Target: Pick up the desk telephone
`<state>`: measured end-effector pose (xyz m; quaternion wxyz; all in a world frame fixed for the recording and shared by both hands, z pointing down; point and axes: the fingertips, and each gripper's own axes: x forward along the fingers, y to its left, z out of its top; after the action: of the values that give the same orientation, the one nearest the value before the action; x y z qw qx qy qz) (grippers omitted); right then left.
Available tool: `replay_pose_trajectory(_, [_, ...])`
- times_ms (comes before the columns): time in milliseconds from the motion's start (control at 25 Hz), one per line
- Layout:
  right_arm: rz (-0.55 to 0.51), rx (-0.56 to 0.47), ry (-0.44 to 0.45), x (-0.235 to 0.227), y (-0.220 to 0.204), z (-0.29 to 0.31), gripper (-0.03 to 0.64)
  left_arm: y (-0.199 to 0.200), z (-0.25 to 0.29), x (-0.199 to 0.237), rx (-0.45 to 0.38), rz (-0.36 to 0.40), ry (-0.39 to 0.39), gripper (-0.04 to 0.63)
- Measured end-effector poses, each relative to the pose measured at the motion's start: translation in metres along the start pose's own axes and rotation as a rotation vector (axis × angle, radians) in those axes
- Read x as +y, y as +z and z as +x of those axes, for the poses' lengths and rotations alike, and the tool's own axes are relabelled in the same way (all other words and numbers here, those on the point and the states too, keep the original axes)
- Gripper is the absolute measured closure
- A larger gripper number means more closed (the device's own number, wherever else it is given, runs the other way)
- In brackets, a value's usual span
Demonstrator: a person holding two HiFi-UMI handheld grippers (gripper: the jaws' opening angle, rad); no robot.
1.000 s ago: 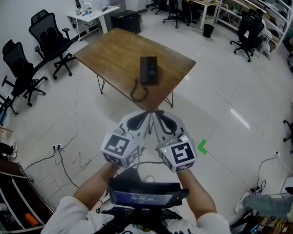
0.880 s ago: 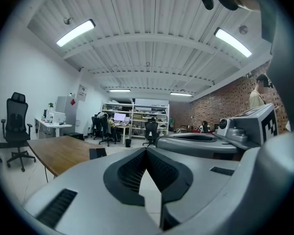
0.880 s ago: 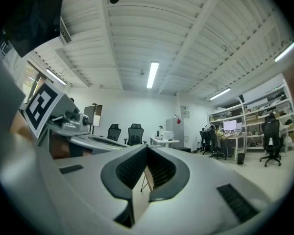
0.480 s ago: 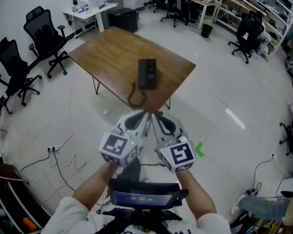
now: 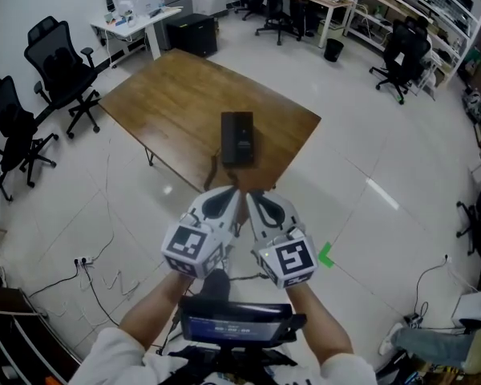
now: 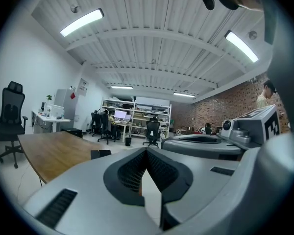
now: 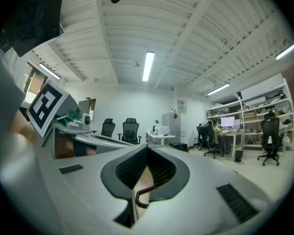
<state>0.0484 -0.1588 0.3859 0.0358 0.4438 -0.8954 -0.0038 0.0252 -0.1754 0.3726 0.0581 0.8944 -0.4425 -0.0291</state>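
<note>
Head view: the telephone (image 5: 237, 137) is lying near the close corner of the wooden surface (image 5: 160, 95), well apart from both tongs. The left tongs (image 5: 236, 191) and right tongs (image 5: 251, 193) are pointing side by side toward it, each pinched together and carrying nothing. Their tips are covering the surface's near corner, so the phone's cord is hiding behind them. A small screen (image 5: 234, 326) is glowing at the person's chest, its text too small to read. Black chairs (image 5: 60, 58) are standing left of the surface, and a green tape mark (image 5: 327, 255) is lying on the floor to the right.

Left gripper view: the jaws are meeting at their tips with nothing between them. The telephone is showing only as a low dark shape on the surface, left of the jaws. A person (image 6: 264, 94) is standing at the right edge, partly cut off.

Right gripper view: the jaws are closing tip to tip, empty. Through the gap beneath them a piece of the coiled cord (image 7: 141, 199) is showing; the telephone itself is hiding behind the jaws. A marker cube (image 7: 45, 106) is filling the left side.
</note>
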Motion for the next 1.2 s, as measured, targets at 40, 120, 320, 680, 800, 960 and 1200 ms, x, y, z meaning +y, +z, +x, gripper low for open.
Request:
replay_pose_trajectory(40, [0.001,0.002,-0.002,-0.004,-0.001,0.007,0.612,0.0,0.006,0.005,0.001,-0.003,-0.001,0.595])
replay_pose_trajectory(120, [0.004,0.007,-0.007,-0.012,-0.004,0.02,0.612,-0.002,0.017,0.017,0.006,-0.009,-0.008,0.595])
replay_pose_trajectory(320, [0.016,0.02,-0.013,-0.032,-0.008,0.05,0.612,-0.008,0.044,0.041,0.015,-0.017,-0.023,0.595])
replay_pose_trajectory(680, [0.054,0.057,-0.026,-0.058,-0.022,0.099,0.612,-0.018,0.081,0.08,0.042,-0.043,-0.048,0.595])
replay_pose_trajectory(800, [0.074,0.072,-0.028,-0.069,-0.029,0.114,0.608,-0.022,0.093,0.093,0.054,-0.071,-0.057,0.595])
replay_pose_trajectory(960, [0.103,0.113,-0.037,-0.082,-0.046,0.135,0.551,-0.038,0.108,0.112,0.1,-0.079,-0.081,0.595])
replay_pose_trajectory(1200, [0.175,0.182,-0.031,-0.1,-0.077,0.165,0.475,-0.07,0.127,0.145,0.175,-0.145,-0.086,0.466])
